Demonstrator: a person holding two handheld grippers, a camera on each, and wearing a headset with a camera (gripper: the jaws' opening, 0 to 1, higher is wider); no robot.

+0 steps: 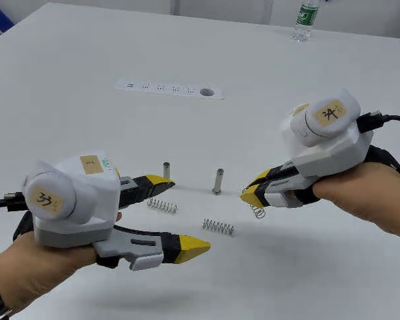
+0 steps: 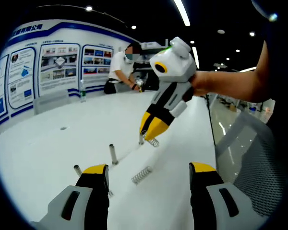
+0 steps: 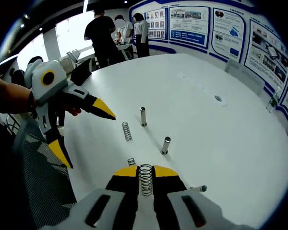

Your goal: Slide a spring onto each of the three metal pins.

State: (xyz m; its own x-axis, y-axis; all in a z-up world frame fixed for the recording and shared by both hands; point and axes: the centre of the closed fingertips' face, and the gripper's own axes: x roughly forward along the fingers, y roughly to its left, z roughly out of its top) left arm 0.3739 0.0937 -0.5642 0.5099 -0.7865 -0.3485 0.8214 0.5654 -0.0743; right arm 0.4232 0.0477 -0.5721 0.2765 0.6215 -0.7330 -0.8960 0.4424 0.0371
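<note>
Stickers (image 1: 330, 112) on our grippers have handwritten scrawl we can't read, same with the wall posters (image 3: 192, 24). Right gripper (image 1: 248, 193) is pinching a spring (image 3: 145, 179), its length running forward along the jaws. Left gripper (image 1: 180, 215) is spread wide. Right gripper view catches three pins (image 3: 143, 116) ahead of the tips; head view gives us two. Two loose springs (image 1: 218, 227) lie flat by the left tips.

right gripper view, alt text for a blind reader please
The right tool is shut on a spring over a white table. Ahead stand a near pin and a far pin, a loose spring beside them; the open left tool shows at left.
</note>
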